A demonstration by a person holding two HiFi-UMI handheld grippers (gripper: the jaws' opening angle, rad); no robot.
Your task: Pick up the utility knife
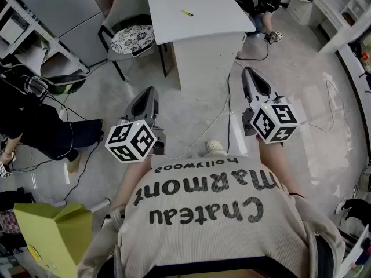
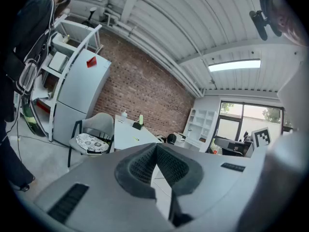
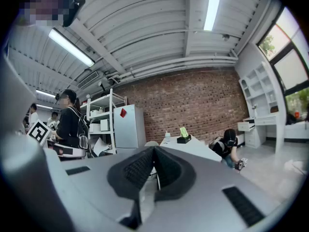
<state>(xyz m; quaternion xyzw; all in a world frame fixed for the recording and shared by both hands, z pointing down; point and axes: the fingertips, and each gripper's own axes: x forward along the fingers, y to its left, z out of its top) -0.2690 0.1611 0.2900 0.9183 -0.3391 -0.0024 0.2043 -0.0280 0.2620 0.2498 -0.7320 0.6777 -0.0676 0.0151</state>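
The knife (image 1: 186, 13), a small yellow sliver, lies near the middle of the one white table (image 1: 211, 19), at 12 o'clock from both grippers and well apart from them. The head view shows it from above. The left gripper view catches it only as a faint yellow fleck on the tabletop, and the right gripper view, looking along the tabletop almost edge-on, does not pick it out. Both gripper views show what the head view cuts off at the table's far end: a green item (image 3: 183, 131) on a black holder and a bottle (image 3: 166, 134).

There are two grippers, the left gripper (image 1: 149, 91) and the right gripper (image 1: 250, 72). Both point toward the table, each with its fingers together and nothing between them.

Open floor (image 1: 191, 106) runs from the grippers to the table's near edge, crossed by one cable (image 1: 200, 138). One chair (image 1: 130, 22) stands just beside the table at its 9 o'clock. The head view shows two other people: one crouching (image 1: 258, 2) at the table's 2 o'clock, and one in black (image 1: 35, 126) at the left gripper's 9 o'clock. One yellow-green bag (image 1: 46, 236) sits at 7 o'clock.
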